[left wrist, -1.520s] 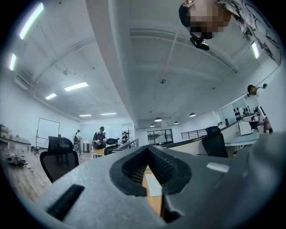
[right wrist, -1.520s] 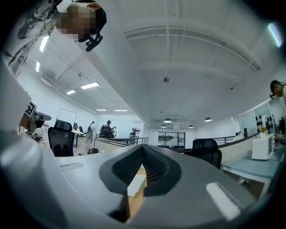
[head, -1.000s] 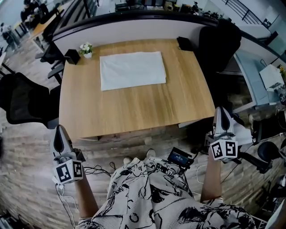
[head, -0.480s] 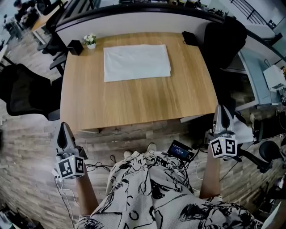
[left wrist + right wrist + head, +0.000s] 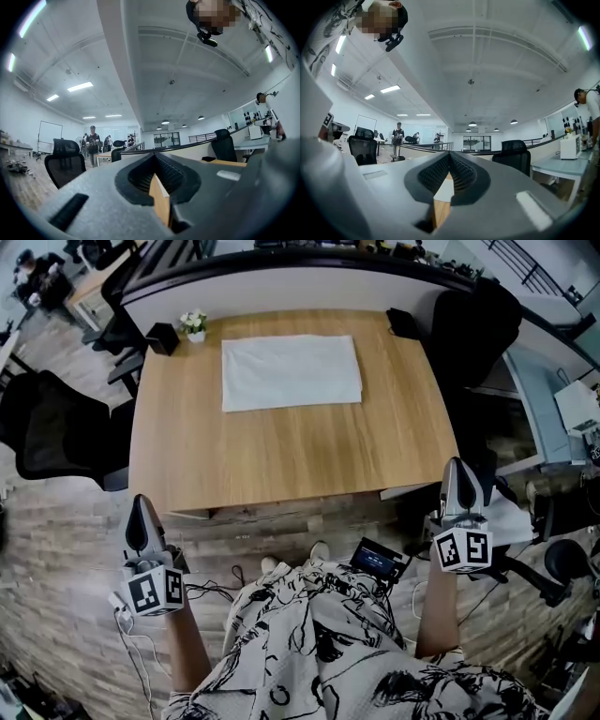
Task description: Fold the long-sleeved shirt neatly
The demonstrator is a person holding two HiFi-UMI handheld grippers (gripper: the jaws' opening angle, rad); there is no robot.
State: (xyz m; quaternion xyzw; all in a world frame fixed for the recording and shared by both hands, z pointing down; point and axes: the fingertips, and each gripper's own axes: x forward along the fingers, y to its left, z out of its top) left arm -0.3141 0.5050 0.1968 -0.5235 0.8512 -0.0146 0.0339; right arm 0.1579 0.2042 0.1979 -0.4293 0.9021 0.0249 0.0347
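- Left gripper (image 5: 141, 504) was held off the desk, just outside its near-left corner and lower than the top, pointing level toward the desk. A bare forearm (image 5: 183, 643) ran back from it to the person.
- Left jaws were pressed together at the tips with nothing between them. In the left gripper view (image 5: 155, 157) only a strip of the wooden desk showed through the hollow behind the tips.
- Right gripper (image 5: 457, 465) was off the near-right corner of the desk, also pointing level, on a straight forearm (image 5: 436, 615).
- Right jaws were also fully together and empty (image 5: 449, 154).
- Both marker cubes faced the head camera, left (image 5: 154, 591) and right (image 5: 461, 549).
- Long-sleeved shirt (image 5: 292, 371) lay as a flat white rectangle on the desk (image 5: 281, 460), near the far edge and about centred, well apart from both grippers.
- Small pot (image 5: 195, 334) at the far-left corner held white flowers.
- Black box (image 5: 161, 337) sat just beside the pot; I could not tell what was in it.
- A dark flat object (image 5: 403, 322) sat at the far-right corner.
- Black chairs stood at the left (image 5: 47, 432) and far right (image 5: 473, 329) of the desk.
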